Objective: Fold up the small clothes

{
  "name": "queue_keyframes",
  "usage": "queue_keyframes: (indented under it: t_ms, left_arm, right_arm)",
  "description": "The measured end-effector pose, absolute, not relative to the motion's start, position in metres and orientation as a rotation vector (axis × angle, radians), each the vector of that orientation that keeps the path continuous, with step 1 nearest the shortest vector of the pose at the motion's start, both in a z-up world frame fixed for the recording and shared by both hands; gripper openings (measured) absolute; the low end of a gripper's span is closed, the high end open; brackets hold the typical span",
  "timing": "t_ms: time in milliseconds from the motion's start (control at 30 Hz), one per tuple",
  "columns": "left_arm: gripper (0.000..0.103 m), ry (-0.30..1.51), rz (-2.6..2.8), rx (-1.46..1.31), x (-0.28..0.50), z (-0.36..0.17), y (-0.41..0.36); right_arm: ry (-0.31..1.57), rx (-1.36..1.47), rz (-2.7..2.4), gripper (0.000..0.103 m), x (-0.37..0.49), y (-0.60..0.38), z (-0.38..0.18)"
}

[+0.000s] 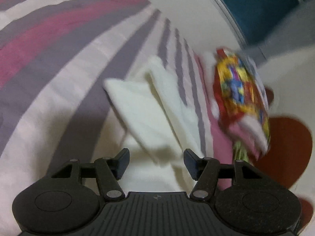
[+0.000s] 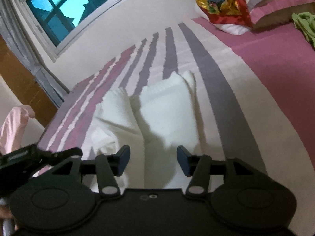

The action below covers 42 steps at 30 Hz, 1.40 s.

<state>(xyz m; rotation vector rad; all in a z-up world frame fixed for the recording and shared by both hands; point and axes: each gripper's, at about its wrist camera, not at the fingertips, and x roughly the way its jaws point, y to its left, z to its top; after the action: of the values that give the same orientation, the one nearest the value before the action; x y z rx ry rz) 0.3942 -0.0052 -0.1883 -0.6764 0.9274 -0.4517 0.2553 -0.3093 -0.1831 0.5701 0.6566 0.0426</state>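
A small white garment [image 1: 155, 108] lies on the striped bed sheet [image 1: 59, 63], with two legs spread apart. It also shows in the right wrist view [image 2: 163, 112]. My left gripper [image 1: 156, 162] is open just above the garment's near end and holds nothing. My right gripper [image 2: 153, 160] is open over the near end of the garment and holds nothing. The left gripper's side [image 2: 39, 155] shows at the left edge of the right wrist view.
A multicoloured bundle of cloth [image 1: 242, 96] lies on the bed to the right, also seen far off [image 2: 220, 2]. A pillow [image 2: 275, 5] and a green cloth [image 2: 305, 25] lie beyond. A window [image 2: 67, 5] is in the wall.
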Motion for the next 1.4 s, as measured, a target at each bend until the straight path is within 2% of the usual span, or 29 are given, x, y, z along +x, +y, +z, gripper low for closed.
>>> queue_keyframes:
  t_ms: [100,267,400,467,567,700,833,900,933,967,1000,1167,1333,1400]
  left_arm:
    - [0.06,0.967,-0.435,-0.752,0.417,-0.201,-0.006]
    - [0.06,0.993,-0.396,-0.878,0.442,-0.221,-0.017]
    - [0.058,0.948,-0.369,-0.903,0.45,-0.227,-0.025]
    - [0.016,0.907,-0.352,-0.827,0.452,-0.219,-0.034]
    - [0.014,0.871,-0.396,-0.791,0.459,-0.203,-0.046]
    - [0.014,0.852,-0.509,-0.713,0.474,-0.18,-0.088]
    - [0.014,0.907,-0.59,-0.659,0.486,-0.181,-0.145]
    - [0.014,0.929,-0.613,-0.644,0.486,-0.182,-0.167]
    - [0.014,0.935,-0.629,-0.649,0.483,-0.18,-0.17]
    - [0.014,0.935,-0.649,-0.664,0.481,-0.176,-0.173]
    - [0.014,0.928,-0.67,-0.659,0.48,-0.172,-0.175]
    - [0.014,0.909,-0.64,-0.549,0.475,-0.158,-0.158]
    - [0.014,0.923,-0.568,-0.52,0.455,-0.172,-0.11]
    - [0.014,0.92,-0.551,-0.501,0.441,-0.18,-0.094]
  right_arm:
    - [0.663,0.567,0.068,0.059,0.258,-0.304,-0.183]
    - [0.697,0.519,0.101,0.061,0.264,-0.29,-0.189]
    - [0.713,0.491,0.117,0.063,0.266,-0.284,-0.194]
    - [0.728,0.47,0.114,0.062,0.268,-0.282,-0.197]
    - [0.738,0.436,0.116,0.056,0.27,-0.277,-0.2]
    - [0.731,0.454,0.151,0.057,0.268,-0.277,-0.2]
    - [0.748,0.452,0.136,0.055,0.271,-0.282,-0.205]
    - [0.757,0.487,0.115,0.037,0.274,-0.29,-0.21]
    - [0.764,0.512,0.102,0.032,0.275,-0.294,-0.213]
    - [0.767,0.544,0.092,0.021,0.275,-0.299,-0.216]
    - [0.768,0.572,0.081,0.014,0.275,-0.305,-0.218]
    - [0.748,0.612,0.046,0.012,0.266,-0.317,-0.218]
    - [0.775,0.645,0.047,0.014,0.258,-0.32,-0.219]
    - [0.8,0.658,0.083,0.022,0.262,-0.319,-0.219]
